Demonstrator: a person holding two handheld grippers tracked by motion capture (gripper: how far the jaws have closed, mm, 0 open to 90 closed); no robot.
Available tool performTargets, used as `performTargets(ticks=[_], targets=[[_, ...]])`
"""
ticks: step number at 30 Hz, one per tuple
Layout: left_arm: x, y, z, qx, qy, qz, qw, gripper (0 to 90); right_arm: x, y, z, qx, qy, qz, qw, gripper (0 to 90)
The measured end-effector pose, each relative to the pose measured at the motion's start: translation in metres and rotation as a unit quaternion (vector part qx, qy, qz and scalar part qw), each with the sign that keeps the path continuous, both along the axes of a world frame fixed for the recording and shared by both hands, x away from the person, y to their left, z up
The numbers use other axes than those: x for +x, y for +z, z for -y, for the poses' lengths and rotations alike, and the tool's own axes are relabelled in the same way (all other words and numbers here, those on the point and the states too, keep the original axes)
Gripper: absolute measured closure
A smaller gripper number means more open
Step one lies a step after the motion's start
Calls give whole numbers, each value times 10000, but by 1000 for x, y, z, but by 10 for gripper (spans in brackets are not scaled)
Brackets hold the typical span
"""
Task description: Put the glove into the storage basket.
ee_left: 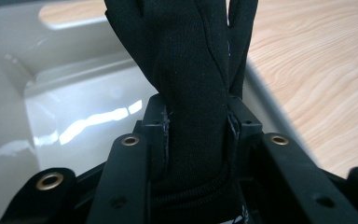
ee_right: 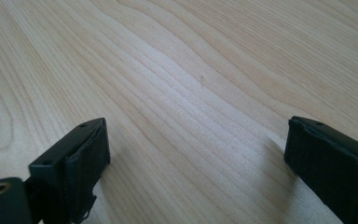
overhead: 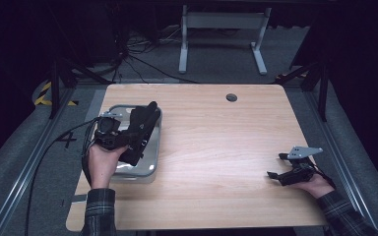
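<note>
Hanging limp, black knit glove (ee_left: 191, 79), ribbed cuff

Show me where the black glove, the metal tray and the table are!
glove (ee_left: 191, 93), left gripper view, the cloth between the jaws.
tray (overhead: 153, 160), high view, its right rim.
table (overhead: 216, 137), high view, bare wood in the middle.

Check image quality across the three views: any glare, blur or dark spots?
High view: dim surroundings, table evenly lit, soft overall; the black glove and left gripper merge over the tray. Left gripper view: white glare streaks on the tray floor, glove sharp. Right gripper view: wood grain crisp, soft shadows beside the wide-apart jaws of the right gripper.
</note>
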State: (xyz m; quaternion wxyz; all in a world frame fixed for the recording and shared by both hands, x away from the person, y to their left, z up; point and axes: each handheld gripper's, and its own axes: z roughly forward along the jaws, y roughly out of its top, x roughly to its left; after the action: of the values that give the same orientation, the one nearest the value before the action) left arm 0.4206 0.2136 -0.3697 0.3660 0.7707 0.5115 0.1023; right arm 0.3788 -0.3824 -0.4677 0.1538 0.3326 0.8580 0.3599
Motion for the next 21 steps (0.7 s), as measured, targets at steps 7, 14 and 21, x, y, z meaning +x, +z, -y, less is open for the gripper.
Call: performTargets(ticks=[7,14,21], targets=[[12,-20,-3,103,30,-308,9995,661,0,0,0,0,0,0,10000,71],[17,-27,-3,165,131,-503,9985,647,0,0,0,0,0,-1,10000,71],[20,-30,-4,226,312,-502,9980,369,0,0,0,0,-1,-1,10000,70]])
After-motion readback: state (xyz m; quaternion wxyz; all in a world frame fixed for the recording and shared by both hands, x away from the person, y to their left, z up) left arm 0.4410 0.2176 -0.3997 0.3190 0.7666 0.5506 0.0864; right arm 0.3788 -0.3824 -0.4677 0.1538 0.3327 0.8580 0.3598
